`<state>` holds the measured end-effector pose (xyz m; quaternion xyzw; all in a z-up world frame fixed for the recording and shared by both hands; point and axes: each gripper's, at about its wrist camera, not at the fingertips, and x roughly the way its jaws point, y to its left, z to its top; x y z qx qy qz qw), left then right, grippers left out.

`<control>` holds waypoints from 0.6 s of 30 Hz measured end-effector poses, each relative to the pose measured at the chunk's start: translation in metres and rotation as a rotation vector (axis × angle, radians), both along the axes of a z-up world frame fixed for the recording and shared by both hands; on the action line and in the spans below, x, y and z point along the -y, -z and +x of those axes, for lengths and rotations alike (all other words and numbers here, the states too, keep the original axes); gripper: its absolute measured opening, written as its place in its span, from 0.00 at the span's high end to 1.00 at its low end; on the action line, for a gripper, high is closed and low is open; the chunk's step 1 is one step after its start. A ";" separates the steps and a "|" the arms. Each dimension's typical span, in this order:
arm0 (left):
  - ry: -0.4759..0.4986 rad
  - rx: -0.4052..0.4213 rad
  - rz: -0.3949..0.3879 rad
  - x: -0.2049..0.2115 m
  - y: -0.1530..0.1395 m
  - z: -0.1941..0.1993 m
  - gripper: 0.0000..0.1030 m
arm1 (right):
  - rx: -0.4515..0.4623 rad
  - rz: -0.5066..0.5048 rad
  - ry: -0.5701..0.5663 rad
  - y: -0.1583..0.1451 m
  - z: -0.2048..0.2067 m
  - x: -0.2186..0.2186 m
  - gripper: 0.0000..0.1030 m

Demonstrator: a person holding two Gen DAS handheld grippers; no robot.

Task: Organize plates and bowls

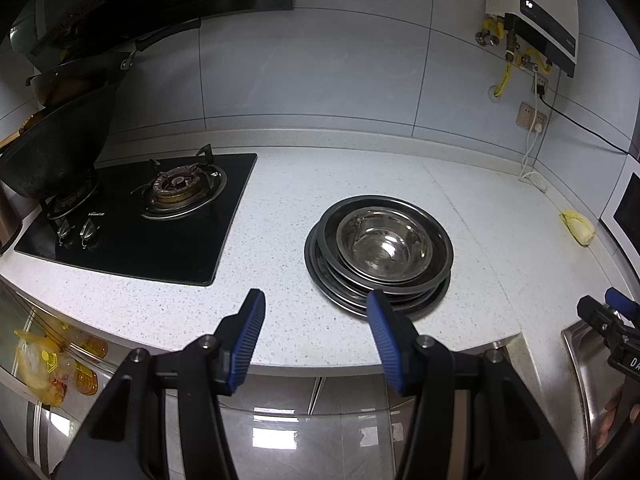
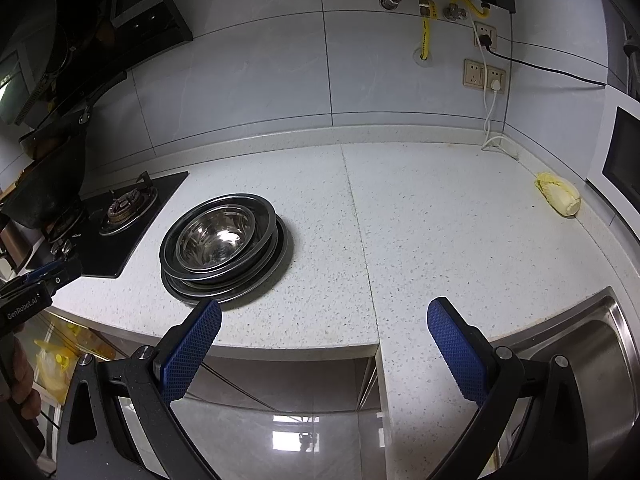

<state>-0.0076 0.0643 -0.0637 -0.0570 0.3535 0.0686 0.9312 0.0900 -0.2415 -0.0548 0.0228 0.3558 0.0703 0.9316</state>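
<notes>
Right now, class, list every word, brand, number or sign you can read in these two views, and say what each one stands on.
"GenRobot.AI": on the body of the left gripper, seen from the right wrist view.
"DA": cut-off letters on the right gripper.
Hob logo: too blurred.
Water heater display, brand and sticker: too small.

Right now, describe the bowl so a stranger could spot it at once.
Start at the white speckled countertop, between the black gas hob and the steel sink. There a stack of shallow metal plates sits alone. The bowl rests on top of that stack: it is deeper, narrower and shinier than the dark-rimmed plates beneath it.
</notes>
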 end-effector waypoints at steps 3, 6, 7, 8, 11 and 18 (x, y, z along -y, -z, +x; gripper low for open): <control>0.006 0.000 0.000 0.002 0.000 0.000 0.50 | 0.008 -0.002 0.009 -0.002 -0.002 0.003 0.02; 0.012 0.001 -0.001 0.004 0.000 0.001 0.50 | 0.010 -0.003 0.019 -0.003 -0.003 0.006 0.02; 0.013 0.001 -0.001 0.004 0.000 0.001 0.50 | 0.010 -0.003 0.022 -0.003 -0.003 0.007 0.02; 0.014 0.001 -0.001 0.004 0.000 0.001 0.50 | 0.009 -0.002 0.023 -0.003 -0.003 0.007 0.02; 0.015 0.001 0.000 0.004 0.000 0.001 0.50 | 0.007 -0.002 0.026 -0.002 -0.002 0.008 0.02; 0.014 -0.002 -0.001 0.005 0.000 0.001 0.50 | 0.008 0.001 0.025 -0.002 -0.002 0.007 0.02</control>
